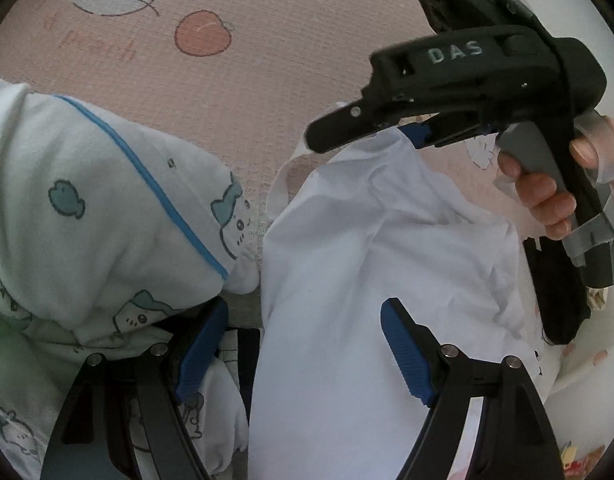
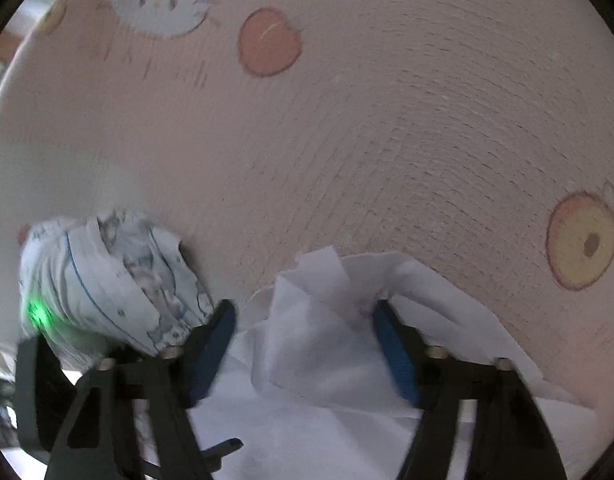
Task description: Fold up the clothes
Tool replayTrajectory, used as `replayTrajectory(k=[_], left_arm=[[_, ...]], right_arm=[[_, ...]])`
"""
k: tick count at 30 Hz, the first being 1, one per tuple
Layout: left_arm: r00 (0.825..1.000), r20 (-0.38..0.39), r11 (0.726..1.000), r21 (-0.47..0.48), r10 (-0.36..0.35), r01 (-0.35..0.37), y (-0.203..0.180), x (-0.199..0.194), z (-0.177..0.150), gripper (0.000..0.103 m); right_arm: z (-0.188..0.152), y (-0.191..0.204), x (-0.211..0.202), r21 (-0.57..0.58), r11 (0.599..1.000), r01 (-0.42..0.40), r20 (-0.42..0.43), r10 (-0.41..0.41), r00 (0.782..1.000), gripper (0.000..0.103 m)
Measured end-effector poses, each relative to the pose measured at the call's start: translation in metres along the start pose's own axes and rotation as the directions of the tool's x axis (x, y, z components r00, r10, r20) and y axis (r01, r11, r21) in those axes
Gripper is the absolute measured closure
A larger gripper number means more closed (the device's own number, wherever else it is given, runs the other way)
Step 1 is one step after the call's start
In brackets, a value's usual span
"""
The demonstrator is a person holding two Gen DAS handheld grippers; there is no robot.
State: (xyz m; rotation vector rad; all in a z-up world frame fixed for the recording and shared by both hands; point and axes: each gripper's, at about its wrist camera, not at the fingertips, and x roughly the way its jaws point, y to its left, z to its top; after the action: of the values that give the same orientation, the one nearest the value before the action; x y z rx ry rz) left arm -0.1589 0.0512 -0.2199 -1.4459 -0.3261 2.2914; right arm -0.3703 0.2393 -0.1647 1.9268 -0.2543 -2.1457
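Note:
A plain white garment (image 1: 347, 264) lies crumpled on the pink mat, its upper edge bunched up (image 2: 319, 312). My left gripper (image 1: 303, 344) is open, and the white cloth fills the space between its blue pads (image 1: 403, 356). My right gripper (image 2: 303, 352) is open too, straddling the garment's raised edge. In the left wrist view, a hand (image 1: 547, 200) holds the right gripper (image 1: 371, 136) over the garment's far edge. A second garment (image 1: 107, 208), white with blue piping and seal prints, sits bundled to the left (image 2: 107, 288).
The pink mat (image 1: 267, 60) with cat and peach prints stretches beyond both garments (image 2: 387, 120). Something dark (image 1: 563, 292) lies by the white garment's right side. The left gripper's body with its green light (image 2: 39, 312) shows at the right wrist view's left edge.

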Motion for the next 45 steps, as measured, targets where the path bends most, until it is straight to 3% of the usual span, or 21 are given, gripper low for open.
replayTrajectory(k=[1, 3, 6, 11, 22, 24, 26, 28, 31, 32, 33, 35, 39, 44, 45], left_arm=[[1.0, 0.005, 1.0, -0.004, 0.006, -0.006, -0.001, 0.0, 0.001, 0.025], [1.0, 0.003, 1.0, -0.005, 0.019, -0.019, -0.002, 0.001, 0.002, 0.025], [0.999, 0.001, 0.999, 0.022, 0.047, -0.047, -0.01, 0.0, 0.003, 0.025], [0.997, 0.023, 0.994, 0.078, 0.072, -0.074, -0.025, -0.007, 0.011, 0.025], [0.998, -0.019, 0.989, 0.137, 0.068, -0.065, -0.024, 0.025, 0.041, 0.029], [0.999, -0.023, 0.989, 0.141, 0.049, -0.046, -0.026, 0.027, 0.043, 0.057], [0.999, -0.027, 0.989, 0.146, 0.031, -0.027, -0.027, 0.03, 0.044, 0.075], [0.999, -0.031, 0.989, 0.15, 0.012, -0.008, -0.028, 0.032, 0.046, 0.082], [0.999, -0.022, 0.992, 0.12, -0.033, 0.035, -0.023, 0.032, 0.045, 0.089], [0.999, -0.018, 0.993, 0.109, -0.051, 0.052, -0.021, 0.032, 0.044, 0.093], [0.998, -0.014, 0.993, 0.097, -0.068, 0.069, -0.019, 0.031, 0.044, 0.095], [0.997, -0.018, 0.992, 0.105, -0.073, 0.075, -0.023, 0.031, 0.042, 0.095], [0.997, -0.03, 0.989, 0.127, -0.077, 0.08, -0.033, 0.032, 0.037, 0.095], [0.996, -0.044, 0.984, 0.155, -0.08, 0.086, -0.046, 0.033, 0.031, 0.095], [0.996, -0.047, 0.983, 0.16, -0.081, 0.087, -0.049, 0.033, 0.029, 0.095]], right_arm=[[0.0, -0.003, -0.001, 0.006, 1.0, 0.004, 0.0, -0.004, 1.0, 0.058], [-0.002, -0.007, 0.0, 0.006, 1.0, -0.003, -0.019, 0.003, 1.0, 0.079], [-0.009, -0.002, 0.003, -0.06, 0.996, 0.062, -0.024, -0.064, 0.998, 0.094], [-0.017, -0.015, -0.016, -0.028, 0.998, 0.064, 0.088, -0.061, 0.994, 0.096], [-0.015, -0.048, -0.07, 0.042, 0.994, -0.099, 0.276, 0.084, 0.958, 0.096], [-0.017, -0.05, -0.073, 0.047, 0.988, -0.144, 0.305, 0.123, 0.944, 0.096], [-0.018, -0.051, -0.075, 0.057, 0.982, -0.182, 0.318, 0.155, 0.935, 0.096], [-0.019, -0.049, -0.072, 0.08, 0.979, -0.19, 0.28, 0.161, 0.946, 0.096], [-0.022, -0.043, -0.068, 0.067, 0.989, -0.133, 0.233, 0.114, 0.966, 0.093], [-0.023, -0.04, -0.065, 0.059, 0.992, -0.116, 0.217, 0.101, 0.971, 0.079], [-0.025, -0.04, -0.063, 0.058, 0.993, -0.102, 0.202, 0.088, 0.975, 0.058], [-0.027, -0.036, -0.059, 0.056, 0.995, -0.08, 0.181, 0.069, 0.981, 0.049], [-0.027, -0.023, -0.051, 0.005, 1.0, -0.021, 0.17, 0.02, 0.985, 0.049], [-0.032, -0.001, -0.043, -0.173, 0.965, 0.195, 0.201, -0.16, 0.966, 0.05], [-0.035, 0.0, -0.043, -0.193, 0.961, 0.199, 0.201, -0.159, 0.967, 0.059]])
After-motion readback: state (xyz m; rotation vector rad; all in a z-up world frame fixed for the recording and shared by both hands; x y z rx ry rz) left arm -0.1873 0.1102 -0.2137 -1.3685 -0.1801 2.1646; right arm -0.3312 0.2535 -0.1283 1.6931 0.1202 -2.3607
